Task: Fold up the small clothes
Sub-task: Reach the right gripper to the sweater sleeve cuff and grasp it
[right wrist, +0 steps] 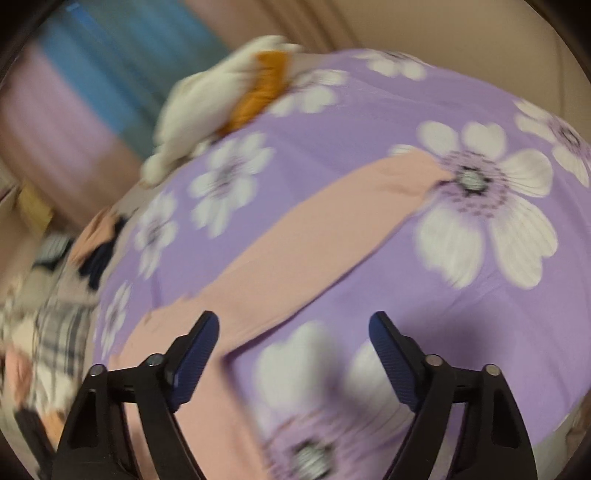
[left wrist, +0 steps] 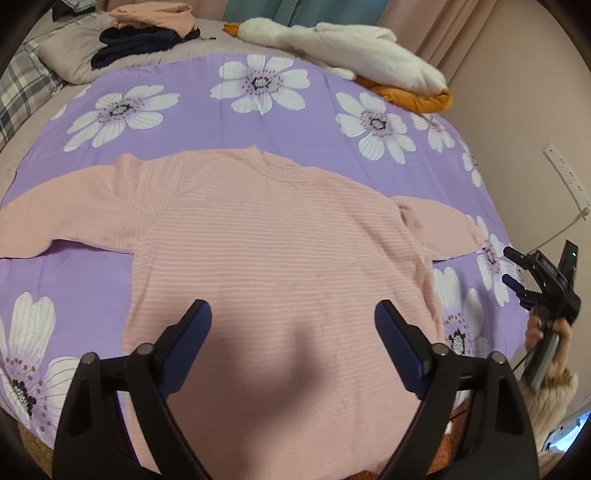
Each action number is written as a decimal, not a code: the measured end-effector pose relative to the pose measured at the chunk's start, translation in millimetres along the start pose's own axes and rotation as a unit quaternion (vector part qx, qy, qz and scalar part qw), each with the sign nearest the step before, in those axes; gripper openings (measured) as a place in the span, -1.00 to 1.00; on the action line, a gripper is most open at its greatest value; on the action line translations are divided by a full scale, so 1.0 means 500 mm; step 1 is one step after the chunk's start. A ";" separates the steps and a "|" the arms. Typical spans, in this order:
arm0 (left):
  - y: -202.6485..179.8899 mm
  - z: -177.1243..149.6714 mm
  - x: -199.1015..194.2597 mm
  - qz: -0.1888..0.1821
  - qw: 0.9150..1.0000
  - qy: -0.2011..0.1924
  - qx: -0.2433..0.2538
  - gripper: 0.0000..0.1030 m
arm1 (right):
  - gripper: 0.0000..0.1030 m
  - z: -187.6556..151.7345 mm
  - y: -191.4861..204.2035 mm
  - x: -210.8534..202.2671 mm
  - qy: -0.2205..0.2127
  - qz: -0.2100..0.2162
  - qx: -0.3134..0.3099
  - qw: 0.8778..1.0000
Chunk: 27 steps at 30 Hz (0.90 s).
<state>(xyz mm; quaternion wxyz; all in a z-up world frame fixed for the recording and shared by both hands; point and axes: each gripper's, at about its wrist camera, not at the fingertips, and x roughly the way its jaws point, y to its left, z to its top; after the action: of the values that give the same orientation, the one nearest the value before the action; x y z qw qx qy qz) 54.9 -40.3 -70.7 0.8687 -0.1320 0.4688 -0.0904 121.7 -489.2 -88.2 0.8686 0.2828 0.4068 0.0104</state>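
Observation:
A pink striped long-sleeved top (left wrist: 280, 236) lies flat on the purple flowered bedspread (left wrist: 207, 125), collar away from me, both sleeves spread out sideways. My left gripper (left wrist: 293, 317) is open and empty, above the lower middle of the top. My right gripper (right wrist: 293, 328) is open and empty, above the bedspread beside the top's right sleeve (right wrist: 332, 221). The right wrist view is blurred. The right gripper also shows in the left wrist view (left wrist: 511, 266), off the bed's right edge near the sleeve cuff.
A white and orange plush toy (left wrist: 354, 48) lies at the far side of the bed. Folded pink and dark clothes (left wrist: 147, 33) sit on a pillow at the far left. A wall with a power strip (left wrist: 567, 173) is at the right.

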 end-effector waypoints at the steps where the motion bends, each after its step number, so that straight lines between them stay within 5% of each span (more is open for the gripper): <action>1: -0.001 0.003 0.011 0.004 1.000 0.004 -0.001 0.67 | 0.49 0.033 -0.042 0.023 0.004 -0.022 0.019 1.000; 6: -0.004 0.026 0.051 0.009 1.000 0.020 -0.006 0.59 | 0.29 0.122 -0.183 0.121 0.029 -0.077 0.097 0.992; 10: -0.008 0.059 0.067 0.007 1.000 0.015 -0.010 0.59 | 0.10 0.168 -0.225 0.167 0.019 -0.062 0.142 0.988; 11: -0.009 0.068 0.070 0.007 1.000 0.012 -0.011 0.59 | -0.02 0.183 -0.227 0.175 0.010 -0.054 0.148 0.987; 13: -0.013 0.086 0.079 0.005 1.000 0.011 -0.012 0.59 | -0.89 0.205 -0.220 0.189 0.007 -0.052 0.153 0.987; 15: -0.017 0.104 0.089 -0.004 1.000 0.011 -0.014 0.59 | -0.89 0.218 -0.204 0.184 0.005 -0.055 0.150 0.987; 17: -0.019 0.116 0.098 -0.008 1.000 0.010 -0.014 0.59 | -0.89 0.220 -0.193 0.136 -0.048 -0.034 0.130 0.990; 21: -0.021 0.126 0.130 -0.003 1.000 0.015 -0.006 0.59 | -0.89 0.197 -0.196 0.047 -0.100 -0.057 0.134 0.984; 24: -0.019 0.123 0.158 -0.001 0.999 0.033 -0.006 0.59 | -0.89 0.172 -0.222 0.044 -0.088 -0.094 0.125 0.984; 27: -0.015 0.114 0.179 0.000 0.999 0.047 -0.005 0.59 | -0.88 0.143 -0.235 0.088 -0.023 -0.151 0.107 0.982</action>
<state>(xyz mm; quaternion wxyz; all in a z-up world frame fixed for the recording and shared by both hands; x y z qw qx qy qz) 151.0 -64.5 -109.4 0.8449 -0.1318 0.5098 -0.0941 177.4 -611.6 -141.5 0.8339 0.3097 0.4234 -0.1715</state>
